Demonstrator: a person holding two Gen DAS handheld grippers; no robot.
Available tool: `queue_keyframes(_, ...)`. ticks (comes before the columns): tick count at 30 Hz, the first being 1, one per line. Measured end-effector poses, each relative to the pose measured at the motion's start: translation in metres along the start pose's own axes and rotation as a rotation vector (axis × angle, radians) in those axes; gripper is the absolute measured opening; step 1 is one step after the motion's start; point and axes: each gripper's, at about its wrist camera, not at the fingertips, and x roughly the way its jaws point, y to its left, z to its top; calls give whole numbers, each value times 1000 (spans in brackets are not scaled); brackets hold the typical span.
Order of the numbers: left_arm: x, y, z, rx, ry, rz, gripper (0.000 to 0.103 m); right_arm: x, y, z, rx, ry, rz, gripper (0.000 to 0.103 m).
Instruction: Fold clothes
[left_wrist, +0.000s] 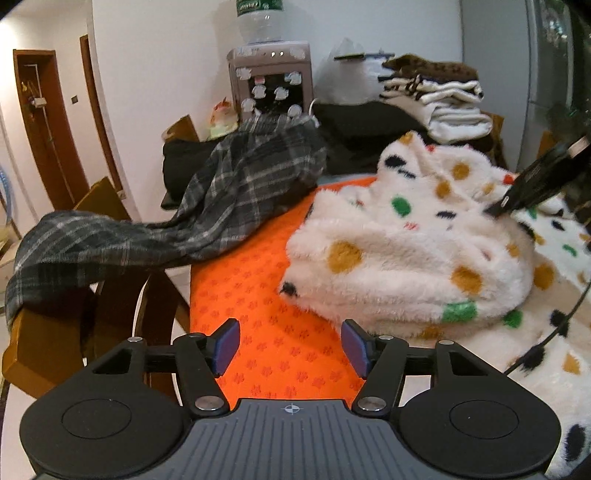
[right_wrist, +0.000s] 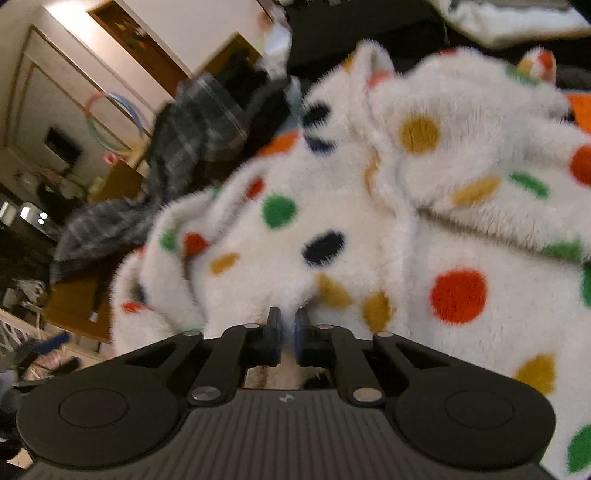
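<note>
Left wrist view: left claw (left_wrist: 290, 347) stood apart and empty above the orange mat (left_wrist: 266, 295) on the desk. The fleece (left_wrist: 406, 251) lay bunched on the mat's right half, a plaid garment (left_wrist: 221, 199) trailing off the far left edge. The right claw (left_wrist: 496, 209) bit into the fleece's top.

Right wrist view: right claw (right_wrist: 289, 325) was together on a fleece (right_wrist: 332, 221) fold; blur makes the depth of the bite uncertain, probably shallow.

Risk: a thin pinch of pile could slip out on lifting, dropping the fold crooked. With the left claw idle, the bulk may drag and bunch further.
</note>
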Motion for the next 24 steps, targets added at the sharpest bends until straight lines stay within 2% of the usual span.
queue_keyframes(4, 18, -6, 3, 9, 28, -7, 64, -67, 9, -1, 19, -175, 29, 6)
queue_keyframes(5, 25, -8, 5, 18, 35, -11, 64, -94, 13, -3, 16, -244, 22, 6)
queue_keyframes(11, 68, -23, 26, 20, 62, -51, 65, -217, 35, -32, 3, -559, -99, 6)
queue_keyframes(13, 81, -35, 35, 47, 55, -80, 65, -237, 37, -49, 14, -595, -178, 6)
queue_keyframes(18, 104, -69, 44, 200, 47, -143, 68, -245, 18, -93, 155, -587, -309, 6)
queue_keyframes(21, 110, -85, 43, 287, 40, -179, 67, -242, 9, -112, 220, -572, -350, 6)
queue_keyframes(24, 114, -98, 39, 380, 24, -206, 67, -237, 10, -116, 222, -571, -361, 6)
